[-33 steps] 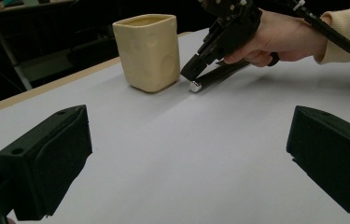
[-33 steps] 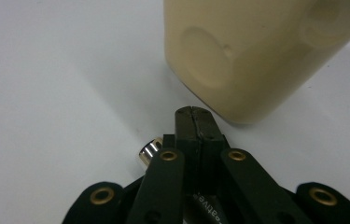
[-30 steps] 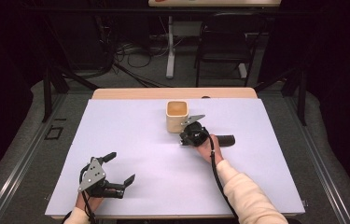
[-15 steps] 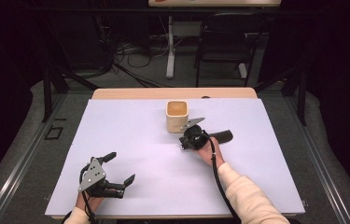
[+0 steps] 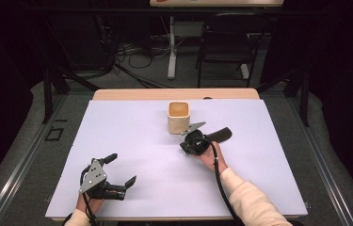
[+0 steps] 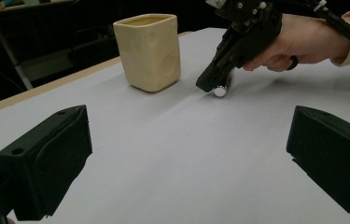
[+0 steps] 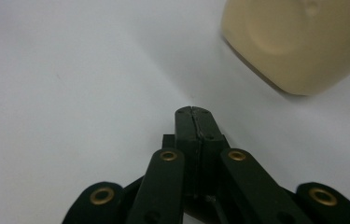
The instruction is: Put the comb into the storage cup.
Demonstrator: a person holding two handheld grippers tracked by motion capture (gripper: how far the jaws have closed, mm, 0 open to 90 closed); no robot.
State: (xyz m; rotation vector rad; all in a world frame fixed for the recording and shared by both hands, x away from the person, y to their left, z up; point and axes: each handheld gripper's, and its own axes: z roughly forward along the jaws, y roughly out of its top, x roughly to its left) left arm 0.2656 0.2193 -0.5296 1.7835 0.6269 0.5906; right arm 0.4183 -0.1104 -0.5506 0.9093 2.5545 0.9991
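Nearest the table's front edge, the left gripper [image 5: 120,170] rests low with its jaws spread wide, holding nothing, the hand behind it at the edge. Farther in, the right gripper [image 5: 187,147] tips down to the white table [image 5: 132,136], jaws pressed together; beside its tip lies a small silvery thing [image 6: 220,91]. At its 11 o'clock, just beyond, stands the cream cup [image 5: 179,117], upright.

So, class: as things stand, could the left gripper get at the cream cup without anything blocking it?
Probably yes. The left gripper sits open near the table's front edge, and bare white table lies between it and the cream cup. The right gripper, shut, sits just beside the cup, so approach from the cup's left.
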